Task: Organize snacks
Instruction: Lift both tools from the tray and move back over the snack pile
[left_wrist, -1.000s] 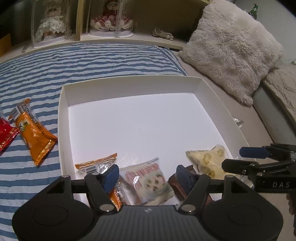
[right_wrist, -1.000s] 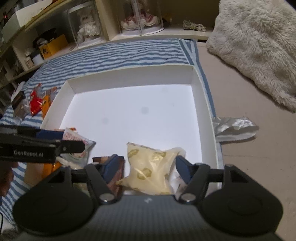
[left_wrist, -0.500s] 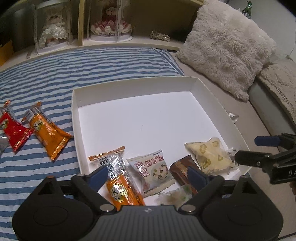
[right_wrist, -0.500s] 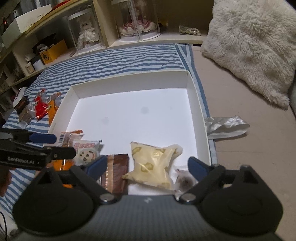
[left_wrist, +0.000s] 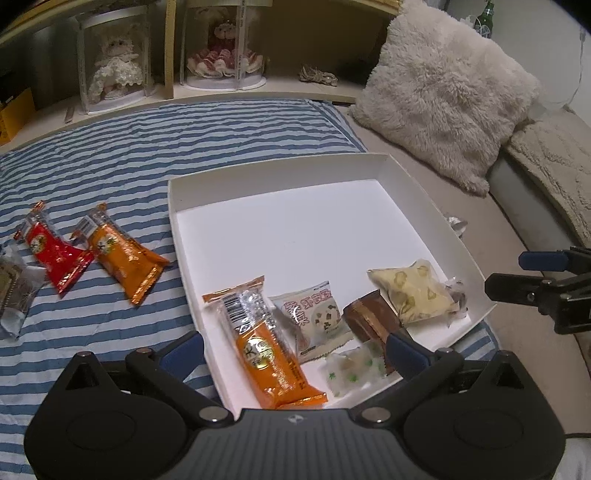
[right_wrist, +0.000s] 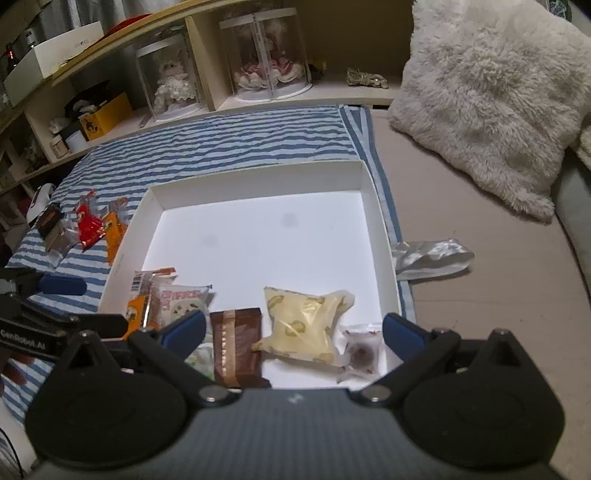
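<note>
Snacks: six pkts in row along near wall of box (left_wrist: 436, 206), three-plus loose on blanket (left_wrist: 184, 147), e.g. orange pkt (left_wrist: 125, 258); left tongs (left_wrist: 293, 350) & right tongs (right_wrist: 293, 332) both released, holding nothing; risk: slick foil slipping at pickup.

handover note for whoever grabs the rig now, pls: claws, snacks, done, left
Left claw: open, empty, over the near edge of the white box.
Right claw: open, empty, at the box's near right.
Done, in box along near edge: orange bar, cookie pack, brown pack, yellow pouch, two small clear candies.
Left, on the striped blanket: orange pack, red pack, silver pack at far left; silver wrapper right of box.
</note>
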